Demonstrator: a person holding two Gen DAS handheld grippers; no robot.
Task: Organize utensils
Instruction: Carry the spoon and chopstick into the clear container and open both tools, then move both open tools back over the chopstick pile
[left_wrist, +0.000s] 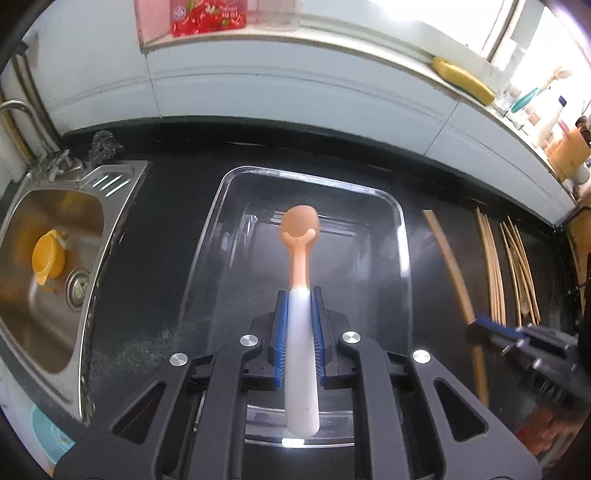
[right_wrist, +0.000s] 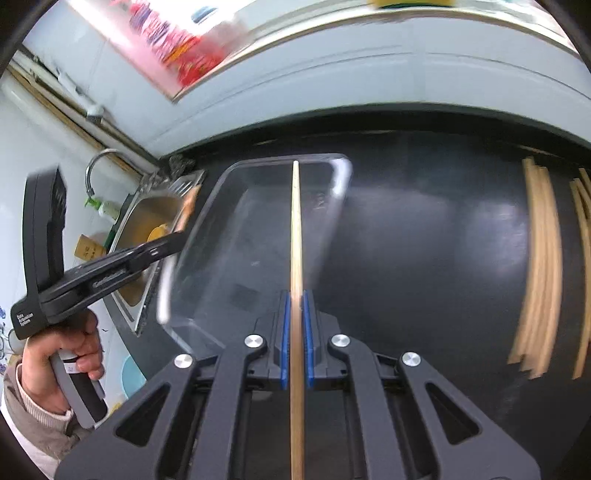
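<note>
My left gripper (left_wrist: 298, 295) is shut on a spoon (left_wrist: 300, 258) with a white handle and an orange bowl, held above a clear plastic tray (left_wrist: 400, 229) on the black counter. My right gripper (right_wrist: 296, 295) is shut on a single wooden chopstick (right_wrist: 295, 229) that points over the same tray (right_wrist: 221, 177). In the left wrist view the right gripper (left_wrist: 480, 325) and its chopstick (left_wrist: 448, 258) appear to the right of the tray. In the right wrist view the left gripper (right_wrist: 177, 236) shows at the tray's left side, blurred.
Several wooden chopsticks (left_wrist: 495, 266) lie on the counter right of the tray; they also show in the right wrist view (right_wrist: 543, 266). A steel sink (left_wrist: 110, 177) with a yellow cup (left_wrist: 48, 258) sits left. A tiled wall and a windowsill with a yellow sponge (left_wrist: 463, 79) are behind.
</note>
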